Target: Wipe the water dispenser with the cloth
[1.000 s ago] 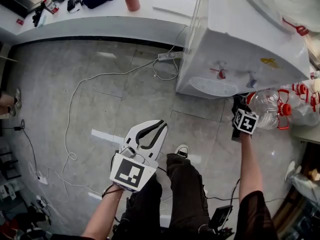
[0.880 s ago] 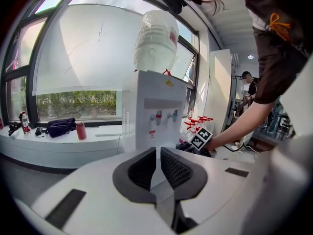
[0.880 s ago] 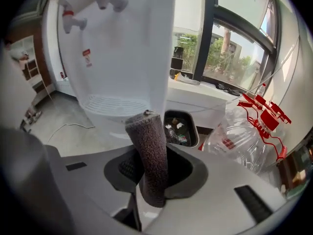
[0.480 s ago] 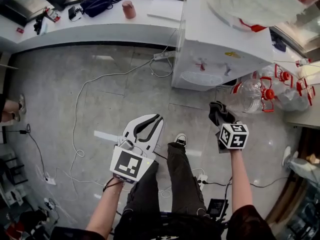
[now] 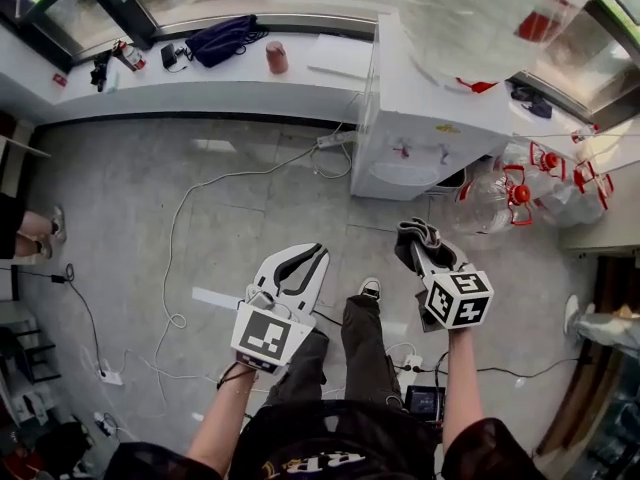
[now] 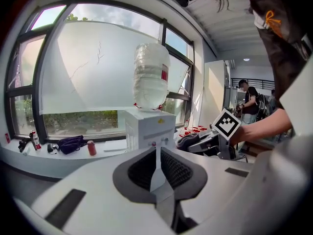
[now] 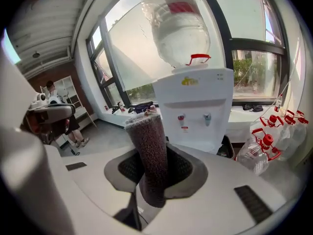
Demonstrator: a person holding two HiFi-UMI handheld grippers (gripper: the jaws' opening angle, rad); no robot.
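Head view: right gripper (image 5: 424,252) clamped on cloth (image 5: 411,236), near; left gripper (image 5: 304,256) closed, empty; water dispenser (image 5: 420,118) far right, well apart. Risk: bunched cloth may slip from the jaws under wiping pressure.

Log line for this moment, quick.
left gripper: shut, empty | right gripper: shut on cloth | water dispenser: ahead, cloth not touching it

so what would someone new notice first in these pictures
Most likely the white water dispenser with the big upturned bottle on top, standing by the window ledge ahead of the person. Next comes the dark cloth sticking up from the shut jaws of the right gripper, held apart from the dispenser. The left gripper is shut on nothing.
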